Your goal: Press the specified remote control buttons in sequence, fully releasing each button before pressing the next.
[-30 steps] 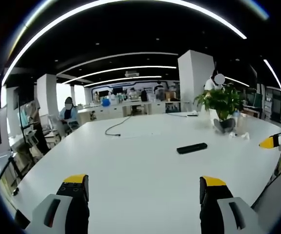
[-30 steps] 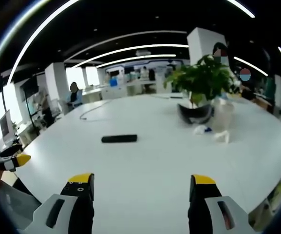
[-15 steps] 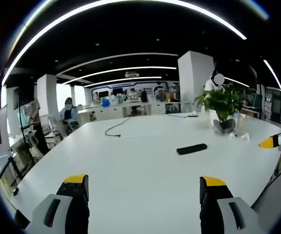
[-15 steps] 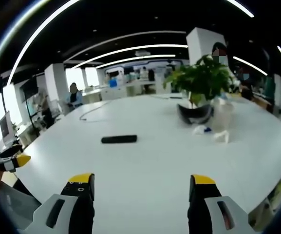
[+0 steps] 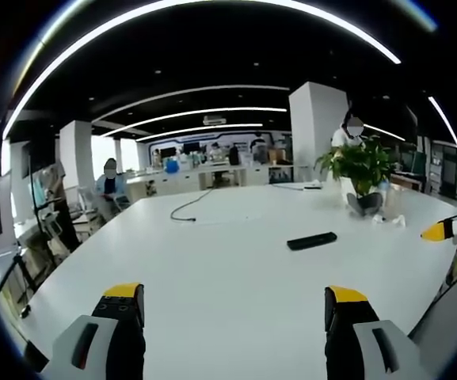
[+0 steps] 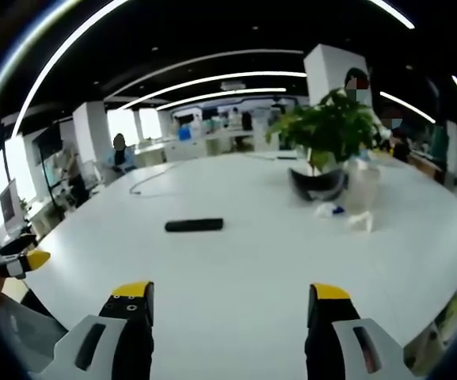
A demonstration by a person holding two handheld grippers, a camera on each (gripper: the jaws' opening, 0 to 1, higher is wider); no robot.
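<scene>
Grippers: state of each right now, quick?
Left gripper: open, holding nothing, short of the remote control.
Right gripper: open, holding nothing, above the white table.

A large white table (image 6: 236,261) carried a black remote control (image 6: 194,225) lying flat near its middle. Farther along stood a potted plant (image 6: 327,134) beside crumpled white scraps (image 6: 347,216), and a dark cable (image 5: 190,207) trailed toward the far edge.

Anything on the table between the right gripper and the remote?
Nothing: in the right gripper view, bare white table lies between the right gripper and the remote.
</scene>
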